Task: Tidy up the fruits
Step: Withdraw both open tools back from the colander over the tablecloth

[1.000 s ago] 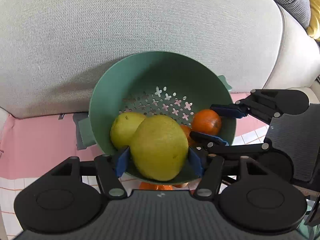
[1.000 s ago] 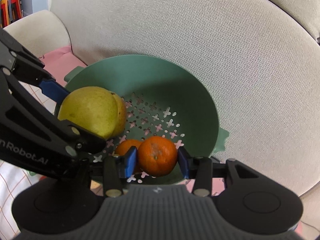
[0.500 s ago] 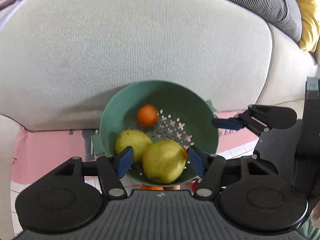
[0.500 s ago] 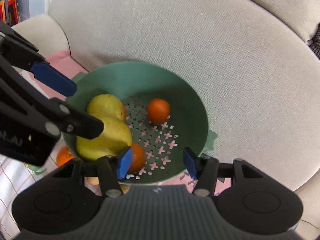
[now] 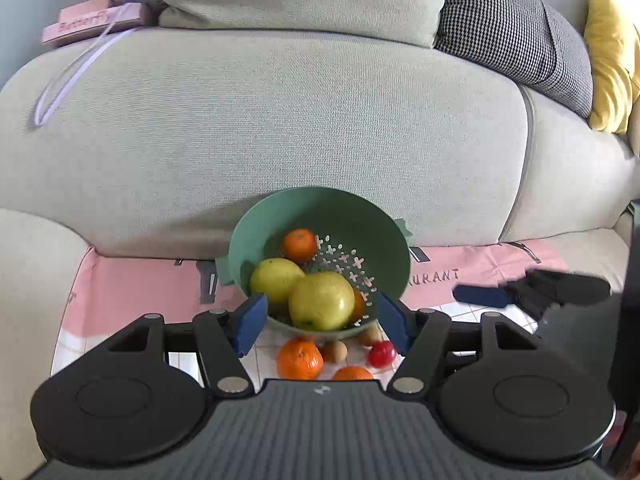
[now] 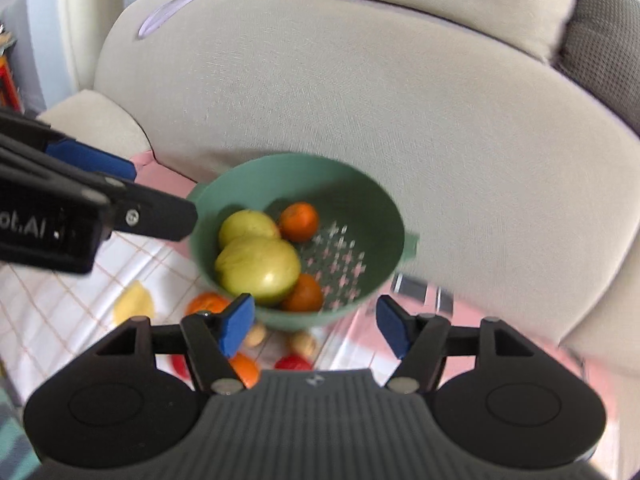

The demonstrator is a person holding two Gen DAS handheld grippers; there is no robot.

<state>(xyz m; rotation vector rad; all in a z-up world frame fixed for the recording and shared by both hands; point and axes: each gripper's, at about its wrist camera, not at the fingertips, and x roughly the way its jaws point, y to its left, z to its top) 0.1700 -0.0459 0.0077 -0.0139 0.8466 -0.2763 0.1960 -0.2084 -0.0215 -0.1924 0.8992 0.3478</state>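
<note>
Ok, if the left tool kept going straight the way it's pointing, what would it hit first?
Most likely the large green pear at the near side of the green colander; it sits centred between the left tool's open pads. Depth is hard to judge, so the colander's near rim could come first.

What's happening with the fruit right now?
Left gripper open, empty. Right gripper opening, empty. Green colander holds four fruits. Nothing blocking.

cloth (image 5: 132, 292) (pink, checked) | green colander (image 5: 276, 216) | loose tangerines (image 5: 300, 360)
</note>
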